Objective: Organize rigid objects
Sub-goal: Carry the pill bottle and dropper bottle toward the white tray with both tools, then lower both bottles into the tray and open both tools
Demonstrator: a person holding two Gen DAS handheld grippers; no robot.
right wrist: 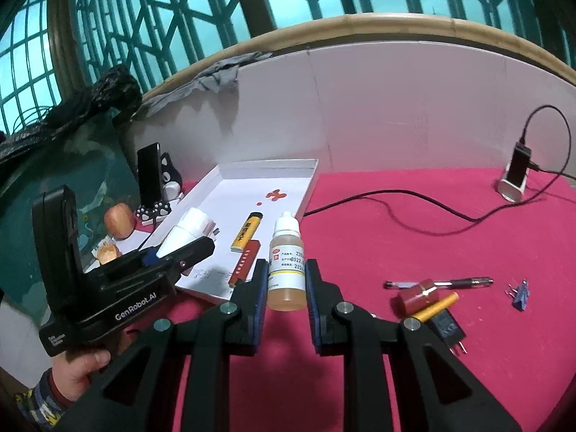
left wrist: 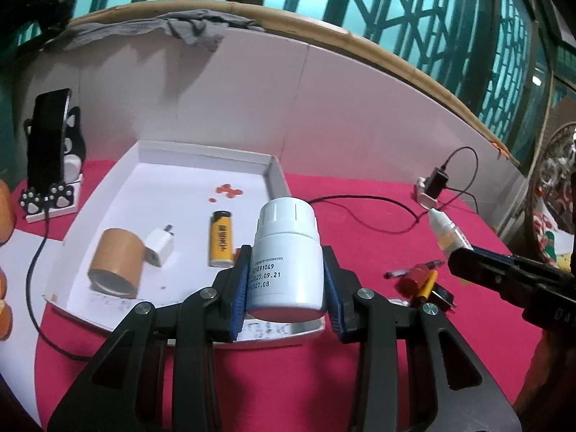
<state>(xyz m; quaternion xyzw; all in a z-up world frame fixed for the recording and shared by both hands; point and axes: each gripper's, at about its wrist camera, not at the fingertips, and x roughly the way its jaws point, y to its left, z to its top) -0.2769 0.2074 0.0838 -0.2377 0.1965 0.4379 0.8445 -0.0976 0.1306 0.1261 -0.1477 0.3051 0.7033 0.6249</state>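
Tray: a shallow white cardboard tray (left wrist: 277, 176) sits on the red tablecloth (left wrist: 360, 360), already holding a brown cardboard roll (left wrist: 117, 261), a white plug adapter (left wrist: 160, 244) and a yellow lighter (left wrist: 220, 239).
Left claw: the left gripper (left wrist: 288, 280) is closed part-way on an upright white plastic pill bottle (left wrist: 286, 262), pads against its sides, raised above the tray's near edge.
Right claw: the right gripper (right wrist: 287, 280) is nearly closed on a small clear dropper bottle of amber liquid (right wrist: 287, 266), beside the tray's right wall.
Leftovers: a red cylinder (right wrist: 417, 297), black pen (right wrist: 460, 282) and blue clip (right wrist: 520, 293) lie loose on the cloth.
Risk: both claws converge on the tray, so they could collide; the smooth pill bottle could slip or topple onto the lighter if released tilted.
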